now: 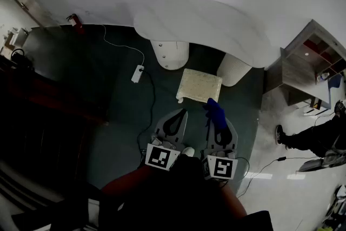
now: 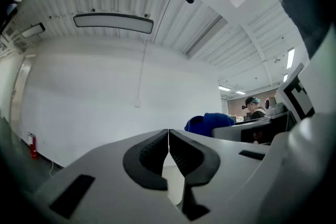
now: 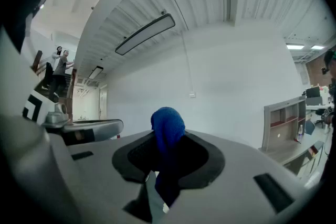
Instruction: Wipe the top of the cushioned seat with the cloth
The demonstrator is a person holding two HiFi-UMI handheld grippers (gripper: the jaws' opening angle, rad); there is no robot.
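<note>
The room has a dark teal carpet (image 1: 108,111) under a white curved table (image 1: 205,24), with a white plug block (image 1: 138,73) and its cord lying on the floor at the left.

The left gripper (image 1: 181,113) sits low in the head view and points toward 12 o'clock. In its own view, the left gripper (image 2: 168,144) has its jaws pressed together with nothing between them, and only the wall and ceiling show beyond.

The cushioned seat (image 1: 199,85) is a pale square pad on the carpet between the two table legs. Its slightly longer side runs roughly from 9 to 3 o'clock. It lies at about 1 o'clock from the left gripper and at about 11 o'clock from the right gripper (image 1: 215,116).

The right gripper is the nearer of the two. It is clamped on the blue cloth (image 1: 216,112), and a blue wad bulges out past its jaws (image 3: 168,128). From above, the tip of the cloth meets the seat's near right corner. The right gripper's view shows wall rather than cushion, so the cloth is probably held above the seat and not on it.

The coming move is likely to tip the right gripper down and forward toward 11 o'clock to lay the cloth on the pad.
</note>
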